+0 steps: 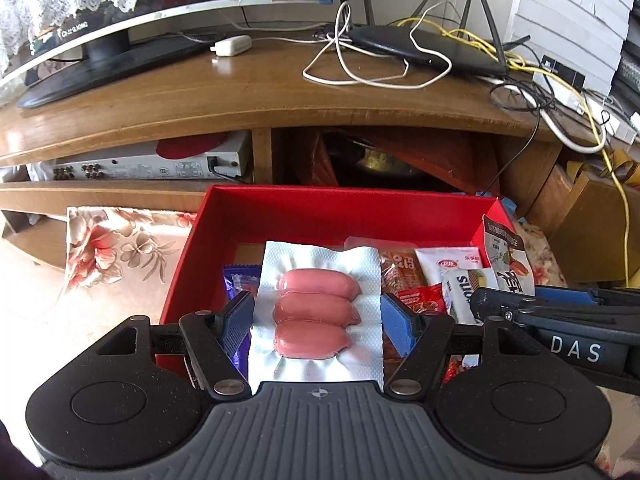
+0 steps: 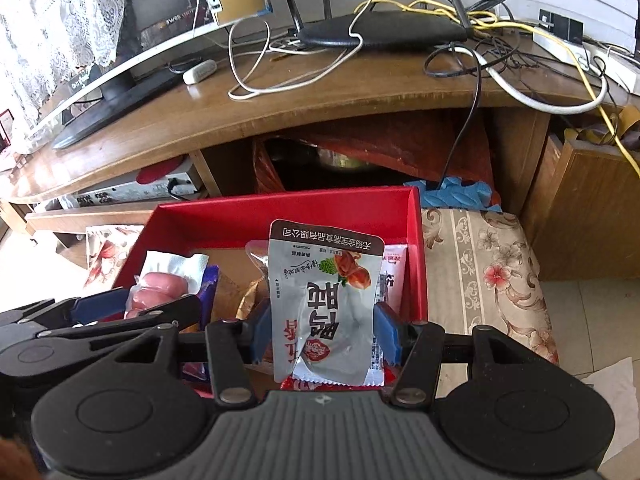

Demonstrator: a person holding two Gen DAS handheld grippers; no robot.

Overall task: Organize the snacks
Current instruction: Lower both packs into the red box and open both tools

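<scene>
Left tongs (image 1: 318, 322) clamping sausage pack (image 1: 318, 316), right tongs (image 2: 324, 332) clamping silver pouch (image 2: 326, 308), over red box (image 2: 224, 216).

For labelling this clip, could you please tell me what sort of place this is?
Probably a home living room: a television and a router with loose cables sit on a wooden TV stand, and floral upholstery lies beside the red box.

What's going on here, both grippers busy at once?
A person is sorting snacks into a red box. The left gripper is shut on a vacuum pack of three pink sausages, and the right gripper is shut on a silver snack pouch. Both packs are over the box, which already holds several other packets.
</scene>
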